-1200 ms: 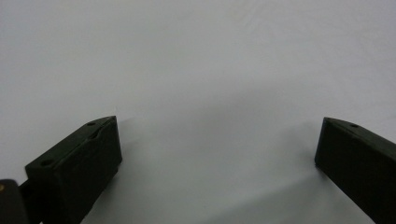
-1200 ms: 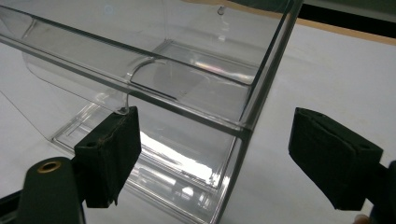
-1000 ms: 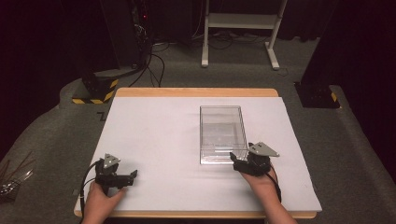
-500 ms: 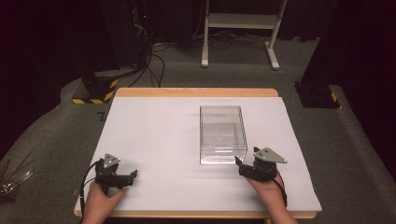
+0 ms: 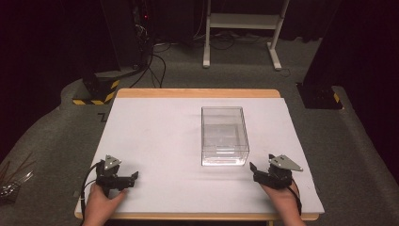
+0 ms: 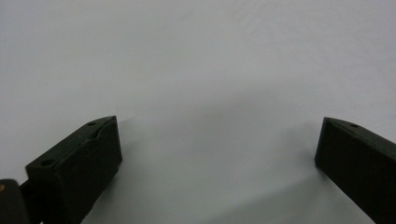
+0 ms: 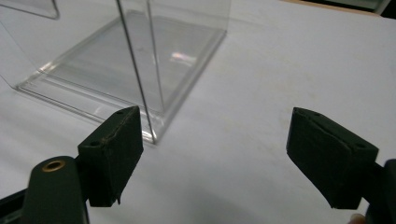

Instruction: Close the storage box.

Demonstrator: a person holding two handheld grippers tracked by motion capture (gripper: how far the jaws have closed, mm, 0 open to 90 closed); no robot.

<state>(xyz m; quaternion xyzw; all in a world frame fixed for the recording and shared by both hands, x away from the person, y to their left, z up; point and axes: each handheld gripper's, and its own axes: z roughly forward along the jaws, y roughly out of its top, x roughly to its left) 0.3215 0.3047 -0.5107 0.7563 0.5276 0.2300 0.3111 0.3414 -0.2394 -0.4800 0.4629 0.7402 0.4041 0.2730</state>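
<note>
I have the clear plastic box [image 5: 225, 136] standing upright on the white table sheet [image 5: 160, 141], right of the middle, its open top up and nothing inside that I can make out. My right gripper [image 5: 256, 170] sits on the sheet just beside the box's near right corner, apart from it. In the right gripper view [image 7: 212, 154] the jaws stand apart with only bare sheet between them, and the box [image 7: 135, 56] corner rises just past the left jaw, so that corner is the one thing close in my way. My left gripper [image 5: 131, 178] rests near the front left edge, well apart from the box; in the left gripper view [image 6: 217, 144] its jaws are spread wide over plain white sheet [image 6: 196, 60], holding nothing.

Around the table I see grey carpet, a black-and-yellow striped block [image 5: 99, 89] by the far left corner and a white stand [image 5: 242, 28] beyond.

Against a second ago, my right hand has drawn back rightward from the box's front edge, and its jaws have just been closing a little, with nothing between them. My left has stayed put.
</note>
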